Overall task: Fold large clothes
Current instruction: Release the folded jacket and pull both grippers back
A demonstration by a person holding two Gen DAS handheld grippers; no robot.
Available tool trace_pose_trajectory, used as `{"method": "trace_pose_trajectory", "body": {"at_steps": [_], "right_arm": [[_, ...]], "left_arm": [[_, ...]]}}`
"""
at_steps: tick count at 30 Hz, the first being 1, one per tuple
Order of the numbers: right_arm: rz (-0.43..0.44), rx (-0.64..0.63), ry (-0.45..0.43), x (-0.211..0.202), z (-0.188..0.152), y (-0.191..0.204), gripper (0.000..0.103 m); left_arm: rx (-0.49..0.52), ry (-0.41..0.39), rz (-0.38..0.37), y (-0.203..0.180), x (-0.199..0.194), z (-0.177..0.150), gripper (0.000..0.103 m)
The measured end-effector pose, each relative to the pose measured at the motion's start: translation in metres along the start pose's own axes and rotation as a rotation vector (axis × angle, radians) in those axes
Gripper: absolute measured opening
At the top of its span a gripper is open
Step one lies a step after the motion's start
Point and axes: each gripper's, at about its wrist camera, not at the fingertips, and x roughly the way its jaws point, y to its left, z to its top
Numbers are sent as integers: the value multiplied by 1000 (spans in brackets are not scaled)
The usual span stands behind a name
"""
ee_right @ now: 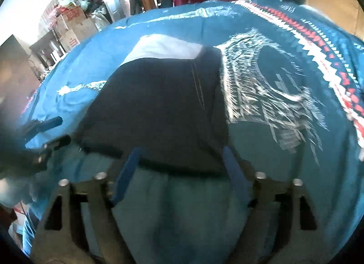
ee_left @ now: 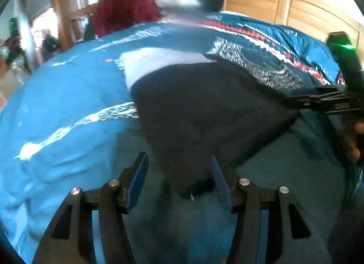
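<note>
**Dark garment lying on the blue cover, both grippers spread wide**

Centrally, a dark garment (ee_right: 163, 109) is lying flat on a blue cover (ee_left: 68, 95), its near hem running across just ahead of the right gripper (ee_right: 179, 161). A white cloth (ee_right: 168, 46) is showing at the garment's 12 o'clock edge, partly tucked under it. White feather-like print (ee_right: 261, 86) is sitting at the garment's 3 o'clock, and a red-and-white zigzag band (ee_right: 318, 43) is running beyond it toward 2 o'clock.

The right gripper is standing wide open, gripping nothing, its blue pads (ee_right: 127, 173) straddling the hem. The left gripper (ee_left: 179, 168) is likewise gaping and empty, with a corner of the garment reaching down between its fingers; whether cloth is touching the pads is unclear through the blur.

Farther out, a maroon cloth (ee_left: 125, 11) is heaped at 11 o'clock past the cover, wooden panels (ee_left: 284, 6) are standing at 1 o'clock, and cardboard boxes (ee_right: 75, 27) are piling up at 10 o'clock in the right view.
</note>
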Motion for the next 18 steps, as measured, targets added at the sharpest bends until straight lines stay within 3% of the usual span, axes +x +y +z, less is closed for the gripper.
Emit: {"method": "trace_pose_trajectory", "body": {"at_steps": [4, 8, 11, 13, 14, 18], "right_arm": [[-47, 44, 57, -8, -42, -6, 83], [-83, 86, 67, 10, -56, -20, 83], [-85, 131, 115, 30, -59, -27, 87], [-103, 82, 112, 36, -62, -21, 99], [-105, 50, 112, 40, -63, -15, 103], [-153, 15, 87, 41, -67, -8, 103]], "left_arm": [[-111, 57, 87, 12, -9, -28, 65], [-206, 152, 122, 21, 8, -57, 73], [-211, 158, 109, 20, 18, -63, 87], [-207, 183, 81, 16, 24, -61, 103], [-188, 206, 96, 13, 29, -60, 103], [-141, 240, 162, 3, 37, -58, 103]]}}
